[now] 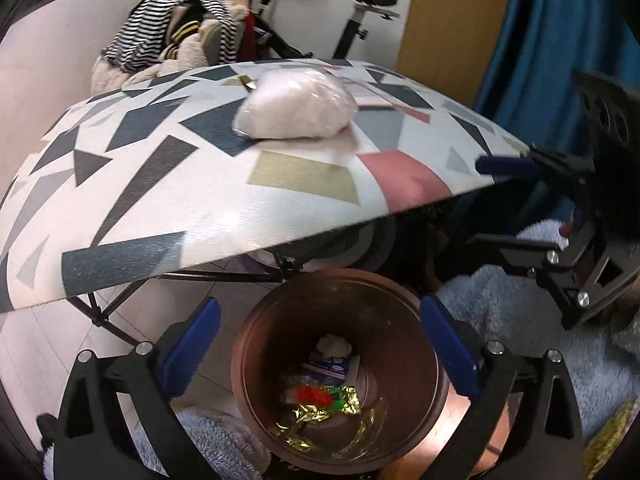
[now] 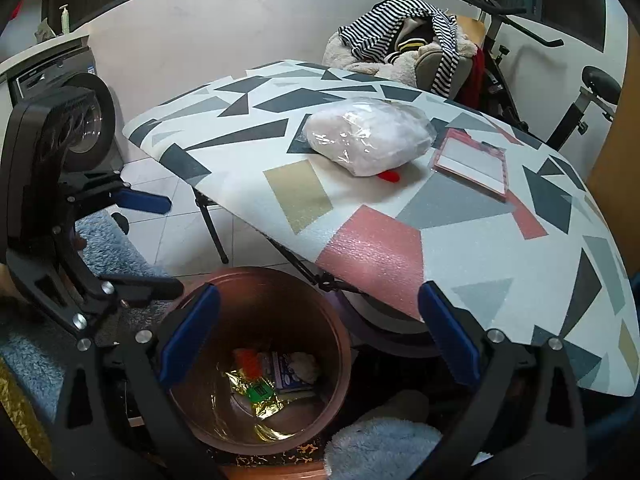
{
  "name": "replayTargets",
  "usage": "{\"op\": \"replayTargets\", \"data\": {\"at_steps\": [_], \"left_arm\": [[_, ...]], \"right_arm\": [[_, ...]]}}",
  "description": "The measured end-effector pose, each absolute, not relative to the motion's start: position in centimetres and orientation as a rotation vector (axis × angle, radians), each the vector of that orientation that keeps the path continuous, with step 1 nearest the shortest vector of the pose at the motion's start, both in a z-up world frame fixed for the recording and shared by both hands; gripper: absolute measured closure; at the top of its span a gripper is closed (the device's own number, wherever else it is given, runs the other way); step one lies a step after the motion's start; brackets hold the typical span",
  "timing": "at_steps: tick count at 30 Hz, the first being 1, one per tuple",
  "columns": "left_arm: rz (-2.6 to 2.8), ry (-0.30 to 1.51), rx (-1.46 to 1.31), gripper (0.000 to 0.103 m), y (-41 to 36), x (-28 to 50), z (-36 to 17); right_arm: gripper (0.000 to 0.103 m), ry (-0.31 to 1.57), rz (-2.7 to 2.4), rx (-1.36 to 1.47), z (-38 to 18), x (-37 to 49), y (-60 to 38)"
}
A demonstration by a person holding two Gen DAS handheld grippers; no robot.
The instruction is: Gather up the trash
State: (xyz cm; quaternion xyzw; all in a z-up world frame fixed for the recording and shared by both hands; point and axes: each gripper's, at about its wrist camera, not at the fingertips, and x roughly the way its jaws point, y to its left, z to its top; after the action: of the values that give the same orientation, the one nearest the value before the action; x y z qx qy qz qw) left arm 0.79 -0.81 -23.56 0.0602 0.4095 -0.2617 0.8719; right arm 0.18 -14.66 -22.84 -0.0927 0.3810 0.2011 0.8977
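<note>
A copper-brown bin (image 1: 404, 312) stands on the floor below the table edge; it also shows in the right wrist view (image 2: 340, 340). Inside lie a gold foil wrapper (image 1: 324, 412), a red and green wrapper (image 1: 316, 394), a blue packet (image 1: 332, 368) and crumpled tissue (image 1: 334, 344). My left gripper (image 1: 320, 356) is open and empty right above the bin. My right gripper (image 2: 320, 344) is open and empty over the bin's right rim. On the patterned table (image 2: 360, 248) lie a clear bag of white stuff (image 2: 368, 136), a small red item (image 2: 390, 177) and a red-framed card (image 2: 472, 164).
Blue fluffy rugs (image 1: 560, 344) lie around the bin. A chair piled with striped clothes (image 2: 400, 40) and an exercise bike (image 1: 360, 20) stand behind the table. A washing machine (image 2: 92, 120) is at the left. A blue curtain (image 1: 560, 40) hangs at the right.
</note>
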Motion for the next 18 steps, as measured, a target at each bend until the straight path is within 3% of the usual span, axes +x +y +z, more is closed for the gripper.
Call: {"op": "replayTargets", "data": {"at_steps": [18], "left_arm": [[-0.439, 0.770, 0.039, 0.006, 1.6, 1.4, -22.0]], "right_arm": [[0.006, 0.804, 0.397, -0.175, -22.9, 0.5, -15.1]]}}
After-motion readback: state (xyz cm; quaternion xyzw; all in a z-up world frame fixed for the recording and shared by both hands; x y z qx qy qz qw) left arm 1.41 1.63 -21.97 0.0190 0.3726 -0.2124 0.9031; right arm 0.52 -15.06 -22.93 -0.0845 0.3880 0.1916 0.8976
